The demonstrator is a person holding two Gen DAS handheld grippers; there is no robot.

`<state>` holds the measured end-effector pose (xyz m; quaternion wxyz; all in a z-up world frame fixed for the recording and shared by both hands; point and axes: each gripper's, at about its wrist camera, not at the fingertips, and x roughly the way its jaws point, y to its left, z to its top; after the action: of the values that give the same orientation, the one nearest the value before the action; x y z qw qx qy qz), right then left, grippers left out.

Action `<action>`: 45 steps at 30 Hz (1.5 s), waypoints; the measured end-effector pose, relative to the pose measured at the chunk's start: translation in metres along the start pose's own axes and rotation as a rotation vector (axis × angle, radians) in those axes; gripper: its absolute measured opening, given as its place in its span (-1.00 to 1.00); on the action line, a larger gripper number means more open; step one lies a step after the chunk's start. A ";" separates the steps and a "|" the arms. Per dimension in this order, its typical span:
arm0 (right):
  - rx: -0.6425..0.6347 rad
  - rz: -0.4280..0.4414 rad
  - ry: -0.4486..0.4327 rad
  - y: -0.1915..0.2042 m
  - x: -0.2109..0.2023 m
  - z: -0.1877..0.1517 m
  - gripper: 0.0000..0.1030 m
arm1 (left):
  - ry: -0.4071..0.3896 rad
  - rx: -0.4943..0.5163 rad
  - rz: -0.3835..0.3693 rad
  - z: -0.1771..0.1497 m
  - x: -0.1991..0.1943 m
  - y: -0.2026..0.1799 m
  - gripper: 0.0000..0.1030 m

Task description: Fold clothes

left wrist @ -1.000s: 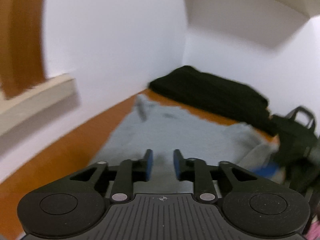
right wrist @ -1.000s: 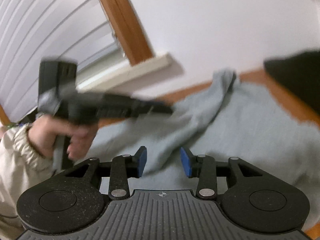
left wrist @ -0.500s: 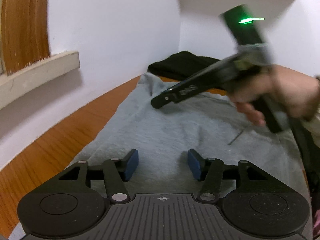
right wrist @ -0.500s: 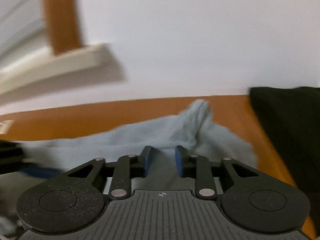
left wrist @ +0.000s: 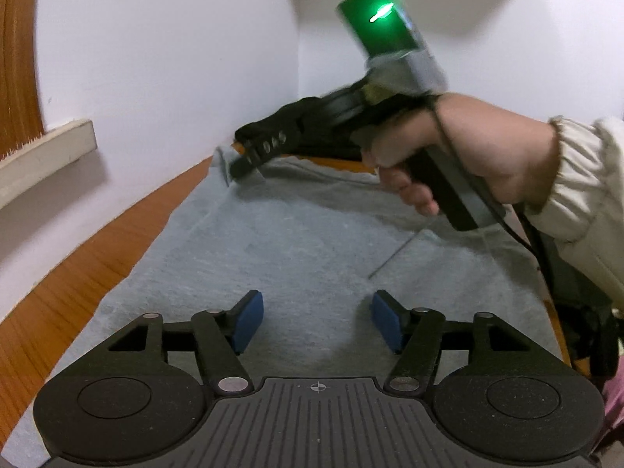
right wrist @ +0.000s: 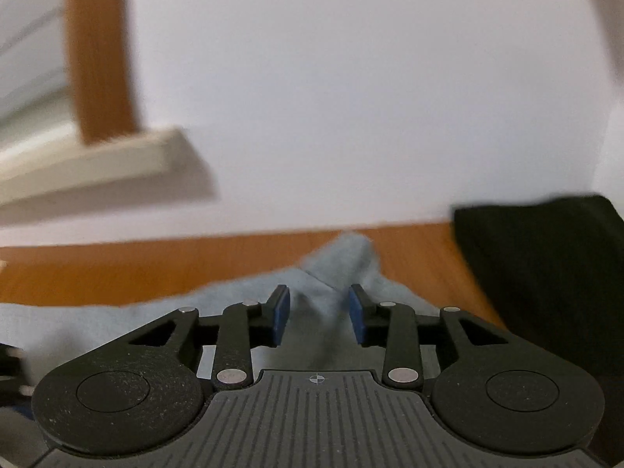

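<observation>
Swung to the grey garment [left wrist: 296,241] corner, right gripper [right wrist: 319,314] fingers parting, left gripper [left wrist: 316,321] fingers spreading, empty.

White walls [left wrist: 163,58], wooden window frame [right wrist: 101,58] (pale sill), orange-brown tabletop [left wrist: 78,273]

Garment [left wrist: 296,249]: plain grey. Folded clothes [right wrist: 546,273]: black. Tabletop [left wrist: 78,269]: orange wood grain. Gripper pads [left wrist: 247,321]: blue. Sleeve [left wrist: 585,179]: cream.
</observation>
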<state>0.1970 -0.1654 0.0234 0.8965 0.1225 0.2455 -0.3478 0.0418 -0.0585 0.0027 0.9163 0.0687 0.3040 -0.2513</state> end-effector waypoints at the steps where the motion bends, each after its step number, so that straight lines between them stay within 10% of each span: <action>1: -0.011 0.020 -0.006 0.007 0.001 0.003 -0.32 | 0.001 -0.008 -0.002 0.000 0.000 0.001 0.31; 6: -0.079 0.036 0.054 0.026 0.026 0.006 -0.33 | -0.002 -0.002 0.009 -0.001 -0.001 -0.003 0.33; 14: 0.019 -0.360 0.075 -0.048 0.015 0.004 -0.33 | -0.007 -0.025 0.022 -0.003 -0.007 0.002 0.40; 20: 0.027 -0.200 -0.029 -0.029 -0.003 0.014 -0.33 | -0.086 -0.073 0.056 -0.003 -0.021 0.010 0.36; 24: -0.024 -0.011 0.019 -0.001 0.009 0.015 -0.35 | -0.108 -0.092 0.013 -0.003 -0.026 0.015 -0.05; 34: -0.001 -0.048 0.048 -0.023 0.006 0.000 -0.25 | -0.015 -0.008 -0.064 -0.006 -0.005 -0.003 -0.03; 41: -0.045 0.172 0.060 -0.020 -0.023 -0.016 -0.28 | -0.008 -0.025 -0.059 -0.010 -0.005 0.002 0.03; 45: -0.117 0.094 0.098 -0.017 -0.025 -0.027 -0.31 | -0.007 -0.031 -0.062 -0.009 -0.008 0.001 0.04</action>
<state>0.1595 -0.1533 0.0130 0.9044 0.0982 0.3028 -0.2841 0.0318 -0.0514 -0.0001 0.9102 0.0443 0.3064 -0.2750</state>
